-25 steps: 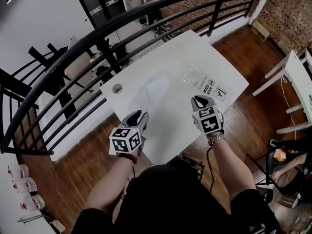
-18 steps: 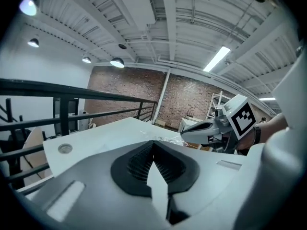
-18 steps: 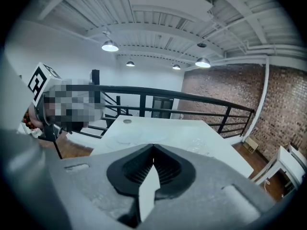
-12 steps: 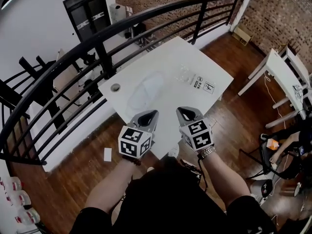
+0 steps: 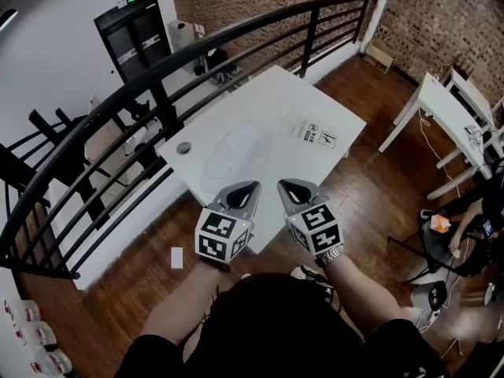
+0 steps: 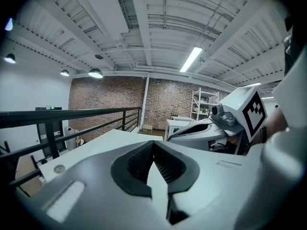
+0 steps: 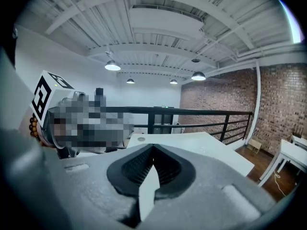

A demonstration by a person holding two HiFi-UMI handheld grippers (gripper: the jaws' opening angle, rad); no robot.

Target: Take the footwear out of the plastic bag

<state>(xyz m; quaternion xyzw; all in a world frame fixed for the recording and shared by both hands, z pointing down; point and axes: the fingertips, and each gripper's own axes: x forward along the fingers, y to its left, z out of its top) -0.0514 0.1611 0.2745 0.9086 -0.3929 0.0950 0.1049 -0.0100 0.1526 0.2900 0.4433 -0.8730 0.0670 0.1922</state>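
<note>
A clear plastic bag (image 5: 272, 136) lies flat on the white table (image 5: 260, 172), its printed warning labels (image 5: 316, 137) toward the right end. Inside its left part a pale white piece of footwear (image 5: 232, 146) shows faintly. Both grippers hover side by side over the table's near edge, well short of the bag. My left gripper (image 5: 249, 187) is shut with nothing between its jaws (image 6: 153, 145). My right gripper (image 5: 287, 186) is likewise shut and empty (image 7: 153, 150). In the left gripper view the right gripper's (image 6: 211, 127) body shows close alongside.
A black metal railing (image 5: 157, 77) curves round the table's far and left sides. The table has a round cable hole (image 5: 183, 147) at its left corner. Another white table (image 5: 445, 109) stands to the right on the wooden floor (image 5: 370, 195). A small white card (image 5: 176, 257) lies on the floor.
Both grippers have pulled back from the middle of the table to its near edge and drawn closer together. Their jaws have closed. The bag lies where it was.
</note>
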